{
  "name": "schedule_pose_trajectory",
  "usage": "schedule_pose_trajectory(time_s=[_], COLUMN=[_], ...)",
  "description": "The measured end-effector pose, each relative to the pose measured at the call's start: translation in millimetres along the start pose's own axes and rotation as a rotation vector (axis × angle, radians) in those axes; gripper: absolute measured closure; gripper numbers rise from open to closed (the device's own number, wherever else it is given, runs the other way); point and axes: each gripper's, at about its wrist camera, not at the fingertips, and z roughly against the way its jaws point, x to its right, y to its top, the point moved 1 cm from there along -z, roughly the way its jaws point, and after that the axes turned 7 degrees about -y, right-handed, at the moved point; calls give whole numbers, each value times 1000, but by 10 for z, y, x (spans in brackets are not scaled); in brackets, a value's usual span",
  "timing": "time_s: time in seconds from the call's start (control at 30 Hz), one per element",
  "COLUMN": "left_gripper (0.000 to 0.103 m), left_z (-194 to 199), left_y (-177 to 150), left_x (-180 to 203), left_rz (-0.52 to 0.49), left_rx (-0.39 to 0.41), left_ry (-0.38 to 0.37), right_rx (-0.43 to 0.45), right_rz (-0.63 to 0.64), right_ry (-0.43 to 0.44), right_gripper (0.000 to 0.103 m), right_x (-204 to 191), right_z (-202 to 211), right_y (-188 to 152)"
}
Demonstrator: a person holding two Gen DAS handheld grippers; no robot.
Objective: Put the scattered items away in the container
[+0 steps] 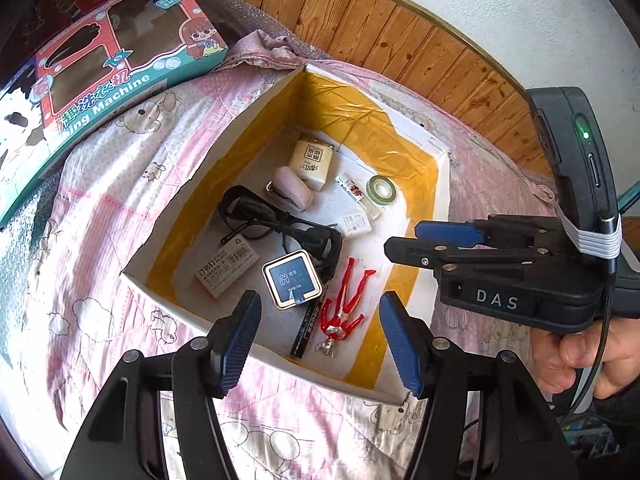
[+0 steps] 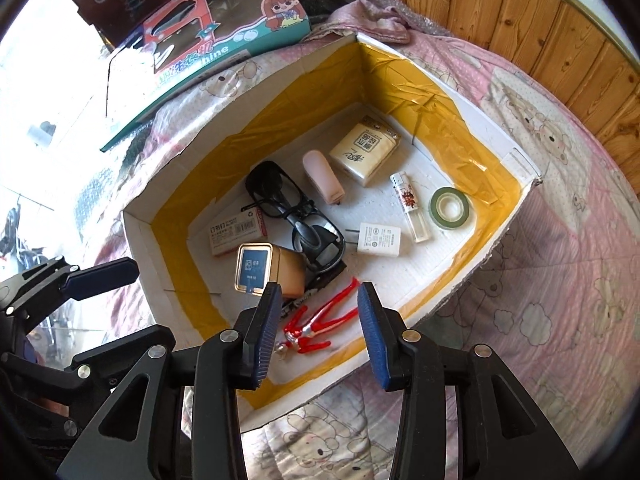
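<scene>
Both my grippers, left (image 1: 320,336) and right (image 2: 320,332), hang released, fingers empty, over the white yellow-taped cardboard box (image 1: 192,196) on the bed's pink quilt (image 1: 120,184).

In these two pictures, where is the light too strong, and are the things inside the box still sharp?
Right wrist view: the left edge is blown out to white, and the toy box beside it is partly washed out. Left wrist view: exposure is more even, though the tape lining glares. In both, the container contents stay sharp; straight edges bend near the rim.
</scene>
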Motion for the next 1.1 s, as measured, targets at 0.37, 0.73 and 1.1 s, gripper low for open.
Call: schedule_pose_trajectory(time_s=[0.37, 0.73, 1.1], left_gripper=[37, 35, 35], left_z=[383, 751, 848], left_y=[-132, -296, -360], left_x=[202, 323, 407], left_rz=[-17, -16, -37], left_rx=[72, 126, 133], left_ry=[4, 20, 23], right_rx=[15, 27, 78], right_rz=[33, -30, -16], right_ry=[-127, -116, -131], right_gripper=[59, 57, 57], right_x=[-178, -211, -329], right_z=[215, 382, 618], right_y=[-239, -418, -441])
